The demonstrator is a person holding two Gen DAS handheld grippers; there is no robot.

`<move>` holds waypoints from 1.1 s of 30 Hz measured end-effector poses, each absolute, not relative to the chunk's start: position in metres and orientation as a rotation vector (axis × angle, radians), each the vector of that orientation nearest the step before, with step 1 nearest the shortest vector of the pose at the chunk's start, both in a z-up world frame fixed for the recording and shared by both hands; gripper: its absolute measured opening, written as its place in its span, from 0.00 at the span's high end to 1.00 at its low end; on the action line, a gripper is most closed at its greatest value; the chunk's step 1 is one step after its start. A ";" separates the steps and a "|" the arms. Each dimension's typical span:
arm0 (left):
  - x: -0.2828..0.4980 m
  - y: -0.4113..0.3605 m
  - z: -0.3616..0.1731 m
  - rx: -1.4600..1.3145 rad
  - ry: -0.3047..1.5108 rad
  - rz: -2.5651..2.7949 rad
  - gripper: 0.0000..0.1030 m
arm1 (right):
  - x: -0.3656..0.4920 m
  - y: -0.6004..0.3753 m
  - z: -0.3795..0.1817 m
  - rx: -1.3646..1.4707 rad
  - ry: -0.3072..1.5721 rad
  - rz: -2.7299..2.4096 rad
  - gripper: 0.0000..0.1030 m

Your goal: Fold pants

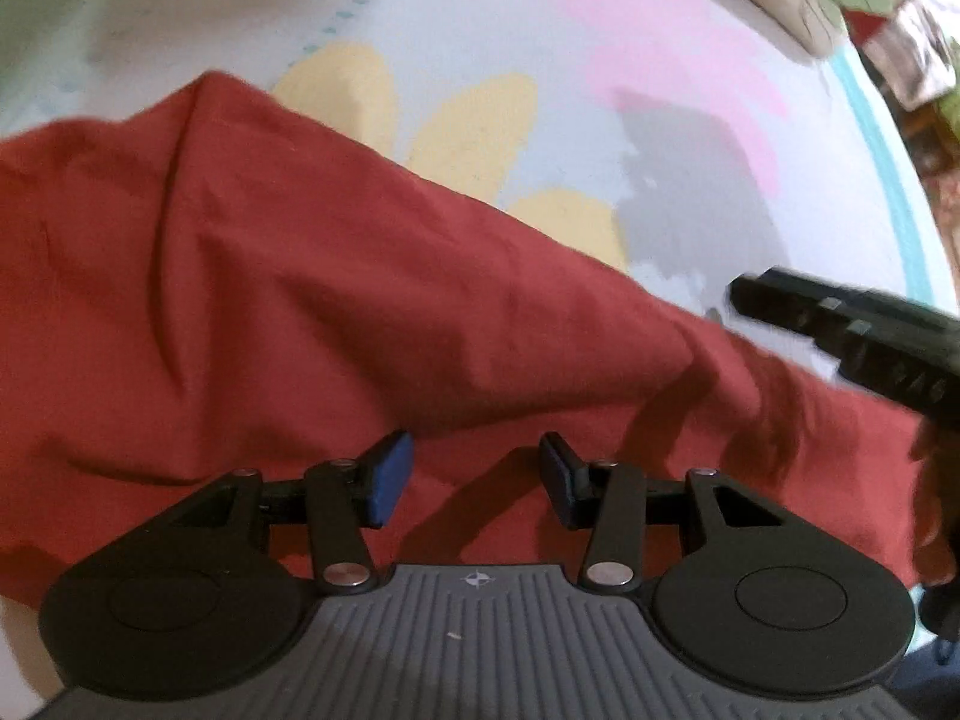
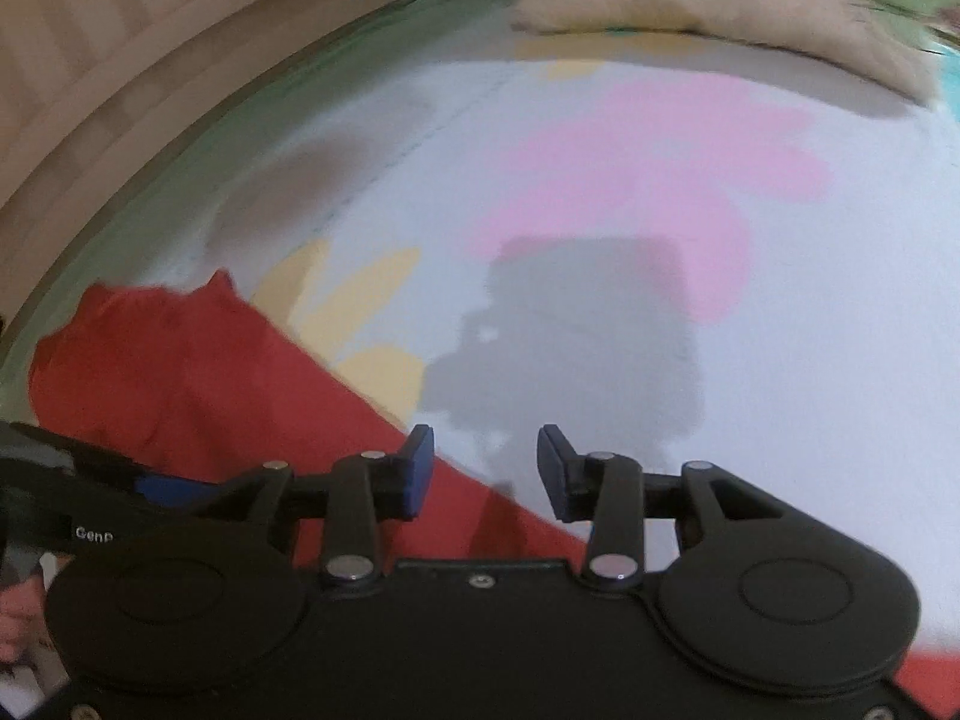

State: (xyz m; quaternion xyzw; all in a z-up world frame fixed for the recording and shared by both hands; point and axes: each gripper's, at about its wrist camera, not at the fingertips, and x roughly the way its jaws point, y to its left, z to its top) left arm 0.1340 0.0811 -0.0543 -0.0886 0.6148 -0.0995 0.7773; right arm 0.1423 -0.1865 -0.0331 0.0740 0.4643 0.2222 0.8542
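Below, soft rumpled red pants (image 1: 288, 300) cover a pastel (flower-printed) sheet (image 1: 600, 30).

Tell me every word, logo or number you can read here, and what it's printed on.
"GenP": white letters on the black body of the left gripper, at the left edge of the right wrist view; the word seems cut off.
A small compass-like emblem, no letters, on that gripper's ribbed grey plate.
Nothing readable on the red pants or the bedsheet.

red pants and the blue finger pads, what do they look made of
Red pants: seemingly a thin woven fabric, maybe cotton; matte, with soft creases and limp folds. Blue pads on the left gripper: likely rubber or foam; dull, slab-shaped, no shine.
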 end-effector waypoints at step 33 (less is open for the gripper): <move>0.156 0.098 -0.029 -0.447 1.151 -0.112 0.53 | 0.071 -0.114 -0.036 -0.268 0.814 0.804 0.92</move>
